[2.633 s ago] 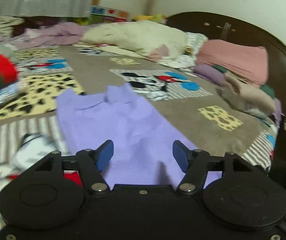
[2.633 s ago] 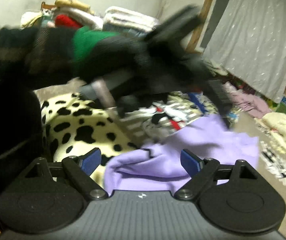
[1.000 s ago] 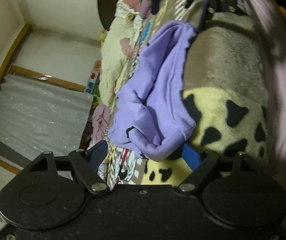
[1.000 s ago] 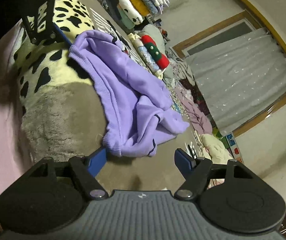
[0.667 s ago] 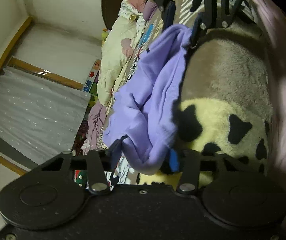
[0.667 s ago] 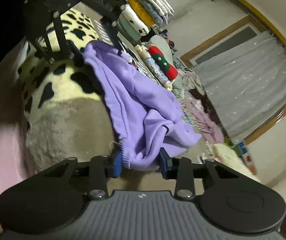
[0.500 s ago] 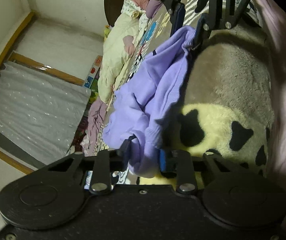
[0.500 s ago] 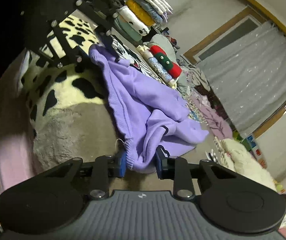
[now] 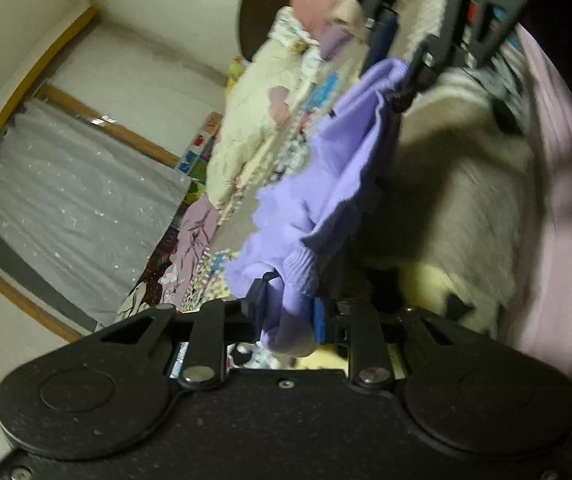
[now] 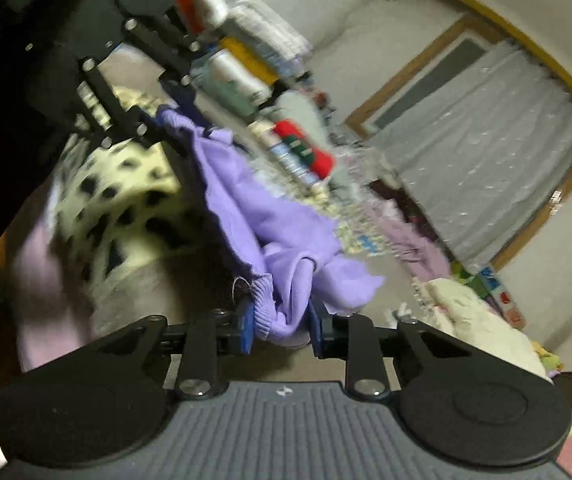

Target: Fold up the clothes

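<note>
Right now I have the lilac knit sweater (image 9: 337,168) pinched at both ends: my left gripper (image 9: 287,312) has its fingers closed on a ribbed corner at the bottom centre of its frame, my right gripper (image 10: 280,322) likewise. Its hem runs straight from each set of fingers toward the other gripper in the upper frame, hanging taut above the spotted fleece bed blanket (image 10: 126,196).
</note>
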A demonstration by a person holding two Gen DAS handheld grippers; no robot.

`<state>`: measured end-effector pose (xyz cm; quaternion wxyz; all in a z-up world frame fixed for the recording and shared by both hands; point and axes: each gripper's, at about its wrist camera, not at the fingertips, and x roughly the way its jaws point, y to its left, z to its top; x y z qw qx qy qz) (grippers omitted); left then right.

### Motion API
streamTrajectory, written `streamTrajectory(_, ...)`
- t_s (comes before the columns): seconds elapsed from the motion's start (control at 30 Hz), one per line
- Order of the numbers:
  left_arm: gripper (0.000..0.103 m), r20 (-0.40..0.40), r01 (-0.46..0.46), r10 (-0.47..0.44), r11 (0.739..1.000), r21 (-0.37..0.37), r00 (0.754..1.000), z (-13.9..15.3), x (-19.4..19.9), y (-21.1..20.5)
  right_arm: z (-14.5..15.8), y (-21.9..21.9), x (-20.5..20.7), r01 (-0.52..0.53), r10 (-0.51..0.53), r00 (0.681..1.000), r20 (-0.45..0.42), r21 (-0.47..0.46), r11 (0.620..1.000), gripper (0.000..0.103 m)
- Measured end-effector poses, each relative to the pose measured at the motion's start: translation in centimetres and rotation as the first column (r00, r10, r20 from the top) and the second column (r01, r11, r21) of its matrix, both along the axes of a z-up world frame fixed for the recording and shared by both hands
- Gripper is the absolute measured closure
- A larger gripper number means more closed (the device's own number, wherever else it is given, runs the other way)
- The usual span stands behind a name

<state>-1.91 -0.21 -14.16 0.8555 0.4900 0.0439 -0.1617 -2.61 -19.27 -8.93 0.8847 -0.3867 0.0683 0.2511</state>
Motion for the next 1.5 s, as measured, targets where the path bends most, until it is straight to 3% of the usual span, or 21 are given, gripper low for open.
streamTrajectory(0.13, 0.08, -0.038, -0.02, 0.013, 0.982, -0.188, 0.999, 4.2, 3.1, 0.8, 3.0, -0.7, 2.6, 0.011, -0.015, 0.999, 0.034, 0.115, 0.993, 0.075)
streamTrajectory(0.27, 0.08, -0.079, -0.033, 0.005, 0.93, -0.366, 0.997, 7.6, 7.1, 1.6, 5.6, -2.6, 7.2, 0.037, -0.036, 0.999, -0.01, 0.328, 0.944, 0.075)
streamTrajectory(0.47, 0.08, -0.185, -0.112, -0.008, 0.772, -0.626, 0.983, 10.1, 14.2, 3.0, 7.4, -4.9, 15.3, 0.072, 0.004, 0.991, -0.134, 0.55, 0.832, 0.077)
streamTrajectory(0.57, 0.081, -0.227, -0.154, -0.023, 0.668, -0.728, 0.974, 10.9, 18.3, 4.0, 7.6, -5.2, 19.5, 0.098, 0.011, 0.984, -0.175, 0.599, 0.795, 0.077)
streamTrajectory(0.67, 0.082, -0.248, -0.18, -0.038, 0.587, -0.79, 0.968, 11.5, 22.2, 4.6, 7.4, -5.7, 23.8, 0.124, 0.022, 0.976, -0.215, 0.643, 0.755, 0.078)
streamTrajectory(0.73, 0.084, -0.263, -0.195, -0.05, 0.542, -0.818, 0.963, 11.6, 24.5, 5.1, 7.0, -5.6, 26.3, 0.135, 0.028, 0.972, -0.232, 0.657, 0.742, 0.078)
streamTrajectory(0.87, 0.085, -0.298, -0.228, -0.071, 0.482, -0.846, 0.952, 10.9, 29.3, 5.5, 5.4, -5.3, 31.1, 0.169, 0.042, 0.958, -0.284, 0.675, 0.718, 0.079)
streamTrajectory(1.07, 0.088, -0.345, -0.273, -0.095, 0.434, -0.858, 0.934, 9.1, 35.6, 6.9, 3.0, -5.3, 37.7, 0.208, 0.069, 0.933, -0.352, 0.688, 0.695, 0.08)
streamTrajectory(1.3, 0.09, -0.433, -0.361, -0.105, 0.398, -0.843, 0.895, 5.9, 41.8, 7.7, 0.0, -5.5, 43.8, 0.289, 0.088, 0.89, -0.447, 0.703, 0.649, 0.08)
streamTrajectory(1.43, 0.091, -0.498, -0.412, -0.114, 0.422, -0.808, 0.859, 3.8, 44.4, 7.5, -2.6, -5.8, 45.6, 0.367, 0.087, 0.847, -0.524, 0.696, 0.617, 0.08)
streamTrajectory(1.5, 0.091, -0.516, -0.428, -0.12, 0.419, -0.801, 0.848, 3.3, 45.0, 7.6, -3.5, -6.1, 45.9, 0.396, 0.09, 0.833, -0.547, 0.701, 0.593, 0.08)
